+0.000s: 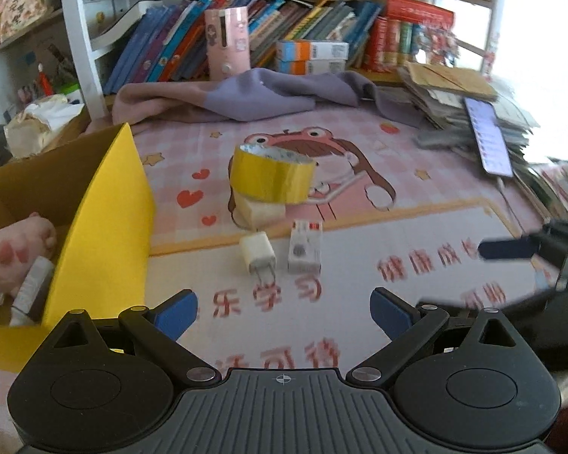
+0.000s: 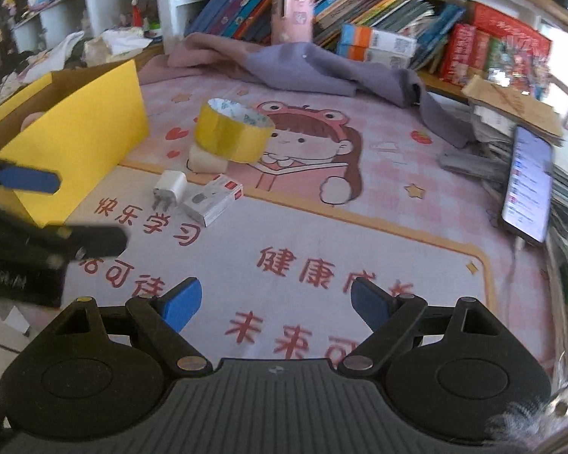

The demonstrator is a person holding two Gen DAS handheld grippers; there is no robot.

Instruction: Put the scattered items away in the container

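Note:
An open yellow cardboard box stands at the left, with a pink plush pig and a white-grey item inside. On the mat beside it a yellow tape roll leans on a beige block. In front of them lie a white charger plug and a small white box. My left gripper hovers open and empty just short of the plug. My right gripper is open and empty over the mat, to the right.
A purple-grey cloth lies at the back before a shelf of books. A lit phone leans on a paper stack at the right. A pink printed mat covers the desk. Clutter sits beyond the box at the left.

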